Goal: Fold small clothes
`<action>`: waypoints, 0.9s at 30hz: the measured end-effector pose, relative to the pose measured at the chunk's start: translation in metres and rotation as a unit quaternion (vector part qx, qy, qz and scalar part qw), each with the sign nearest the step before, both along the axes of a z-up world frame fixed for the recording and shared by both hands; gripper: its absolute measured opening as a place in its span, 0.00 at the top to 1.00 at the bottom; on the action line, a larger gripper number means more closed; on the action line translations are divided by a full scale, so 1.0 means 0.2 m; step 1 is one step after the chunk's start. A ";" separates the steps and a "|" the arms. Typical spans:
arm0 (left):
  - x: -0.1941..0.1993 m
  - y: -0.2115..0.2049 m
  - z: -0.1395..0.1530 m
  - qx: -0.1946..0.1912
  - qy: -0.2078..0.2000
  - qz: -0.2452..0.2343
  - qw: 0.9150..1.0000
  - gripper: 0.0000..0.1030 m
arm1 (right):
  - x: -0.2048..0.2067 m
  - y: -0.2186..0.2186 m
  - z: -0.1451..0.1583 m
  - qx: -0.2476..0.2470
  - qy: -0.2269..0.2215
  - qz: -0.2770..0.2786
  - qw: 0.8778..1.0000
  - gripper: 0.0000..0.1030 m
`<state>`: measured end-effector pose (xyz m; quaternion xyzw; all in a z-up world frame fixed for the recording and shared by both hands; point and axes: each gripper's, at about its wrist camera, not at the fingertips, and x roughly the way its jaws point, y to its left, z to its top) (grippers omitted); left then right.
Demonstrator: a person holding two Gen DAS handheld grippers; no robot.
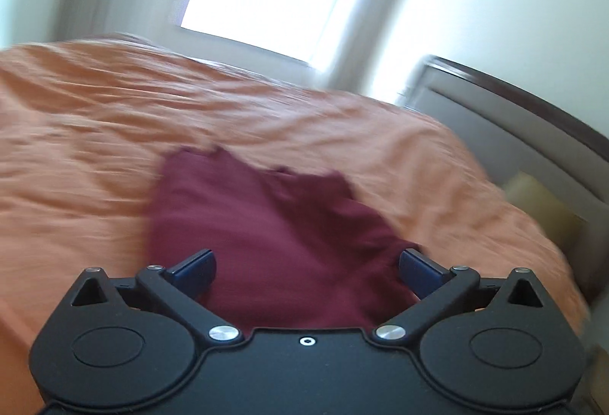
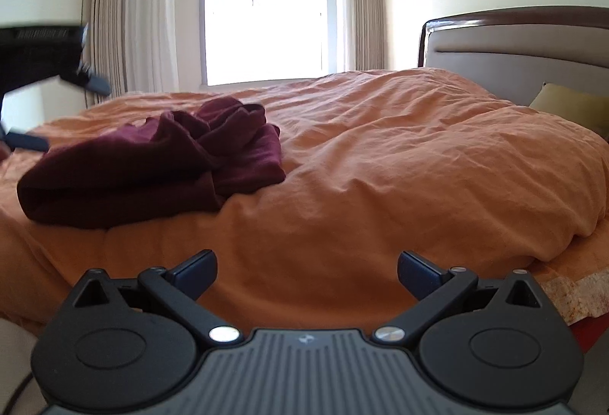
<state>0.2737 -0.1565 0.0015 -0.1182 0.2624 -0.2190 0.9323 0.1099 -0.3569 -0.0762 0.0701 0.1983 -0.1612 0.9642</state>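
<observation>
The bed [image 2: 380,167] lies broad and bare to the right of the maroon garment [image 2: 152,164], an open stretch of orange cover running to the headboard [image 2: 514,46] and the yellow pillow [image 2: 571,107], which close off that side. The garment (a crumpled heap) is the only obstacle on the cover. The left gripper [image 2: 57,114] hangs over the heap's left end, jaws wide, blocking approach there.

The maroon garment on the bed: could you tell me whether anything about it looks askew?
Yes. The maroon garment lies bunched on the orange duvet, its far end crumpled into a heap rather than spread flat. Neither gripper holds it.
</observation>
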 end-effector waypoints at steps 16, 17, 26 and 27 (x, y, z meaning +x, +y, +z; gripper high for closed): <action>0.04 0.24 -0.26 -0.039 0.049 0.108 0.992 0.01 | 0.13 -0.11 0.18 0.071 -0.064 0.049 0.994 0.00; 0.04 0.24 -0.27 -0.038 0.048 0.106 0.992 0.01 | 0.16 -0.14 0.19 0.079 -0.063 0.052 0.993 0.00; 0.03 0.24 -0.29 -0.038 0.044 0.102 0.993 0.01 | 0.40 -0.20 0.23 0.110 -0.045 0.055 0.991 0.00; 0.03 0.24 -0.29 -0.039 0.043 0.102 0.993 0.01 | 0.42 -0.20 0.24 0.116 -0.048 0.058 0.990 0.00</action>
